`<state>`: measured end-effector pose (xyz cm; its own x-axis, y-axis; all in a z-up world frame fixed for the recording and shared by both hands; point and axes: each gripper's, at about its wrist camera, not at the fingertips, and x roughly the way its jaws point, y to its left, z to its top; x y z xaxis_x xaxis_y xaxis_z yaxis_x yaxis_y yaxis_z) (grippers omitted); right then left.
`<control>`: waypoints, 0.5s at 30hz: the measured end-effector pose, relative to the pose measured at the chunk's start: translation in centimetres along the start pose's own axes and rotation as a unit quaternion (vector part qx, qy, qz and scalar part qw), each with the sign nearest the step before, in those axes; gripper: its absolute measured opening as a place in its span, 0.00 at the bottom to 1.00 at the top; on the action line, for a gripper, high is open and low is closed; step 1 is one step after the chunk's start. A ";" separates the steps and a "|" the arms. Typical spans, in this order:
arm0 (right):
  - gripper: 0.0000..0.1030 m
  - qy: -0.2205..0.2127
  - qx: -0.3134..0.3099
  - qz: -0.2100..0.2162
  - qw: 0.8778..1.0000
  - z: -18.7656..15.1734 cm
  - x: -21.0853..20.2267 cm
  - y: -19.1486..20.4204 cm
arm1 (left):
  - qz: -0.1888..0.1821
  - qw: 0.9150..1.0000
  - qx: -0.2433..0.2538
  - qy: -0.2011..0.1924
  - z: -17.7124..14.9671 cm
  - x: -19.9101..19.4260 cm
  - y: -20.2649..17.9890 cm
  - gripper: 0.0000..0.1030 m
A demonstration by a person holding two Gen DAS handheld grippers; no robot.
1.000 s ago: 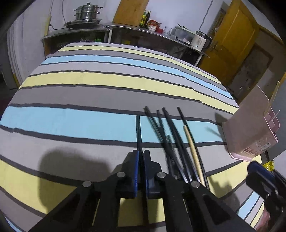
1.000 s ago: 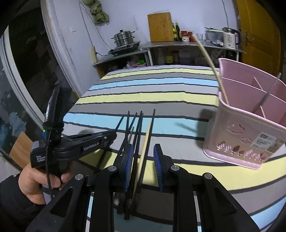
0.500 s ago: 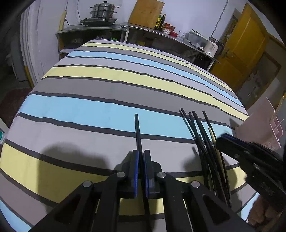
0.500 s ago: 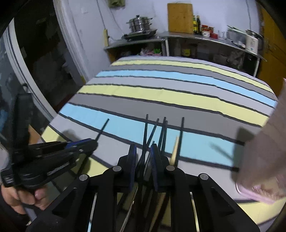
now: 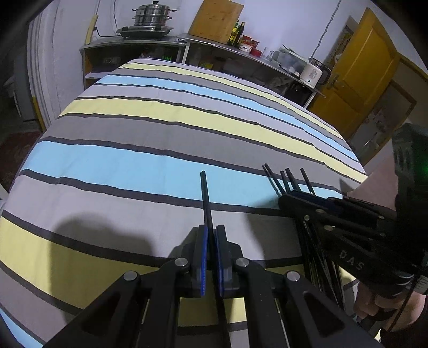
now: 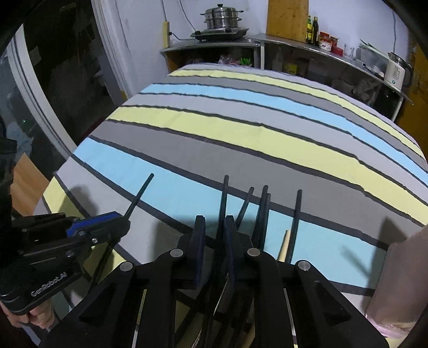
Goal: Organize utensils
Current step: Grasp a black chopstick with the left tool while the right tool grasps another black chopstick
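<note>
Fingers of the left gripper (image 5: 210, 235) stayed clenched on one thin black chopstick (image 5: 205, 198). The right gripper (image 6: 215, 227) had narrowed around another thin black chopstick (image 6: 223, 203) among the black chopstick pile (image 6: 264, 214) on the striped table (image 6: 240, 139); firm grasp unclear.

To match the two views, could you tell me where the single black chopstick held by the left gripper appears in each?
Left wrist: the black chopstick juts forward at bottom centre, clamped in the left gripper.
Right wrist: at lower left, angled up-right from that gripper.
Shared landmark: the steamer pot on the far counter.

Left gripper (image 6: 117, 222), body side: white lettering "GenRobot.AI". Right gripper (image 5: 287, 196), body side: embossed letters "DAS", remainder unreadable.
</note>
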<state>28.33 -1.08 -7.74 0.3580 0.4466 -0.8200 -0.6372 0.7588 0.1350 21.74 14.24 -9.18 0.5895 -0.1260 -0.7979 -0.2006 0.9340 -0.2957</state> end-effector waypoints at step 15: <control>0.05 0.015 -0.012 -0.006 1.000 0.2 0.0 1.1 | 0.014 0.999 0.041 0.017 0.9 0.5 -0.8 0.05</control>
<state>27.78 -0.17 -7.51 0.3455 0.4219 -0.8382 -0.6484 0.7530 0.1118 22.88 13.69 -8.83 0.5573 -0.1097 -0.8231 -0.1507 0.9614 -0.2302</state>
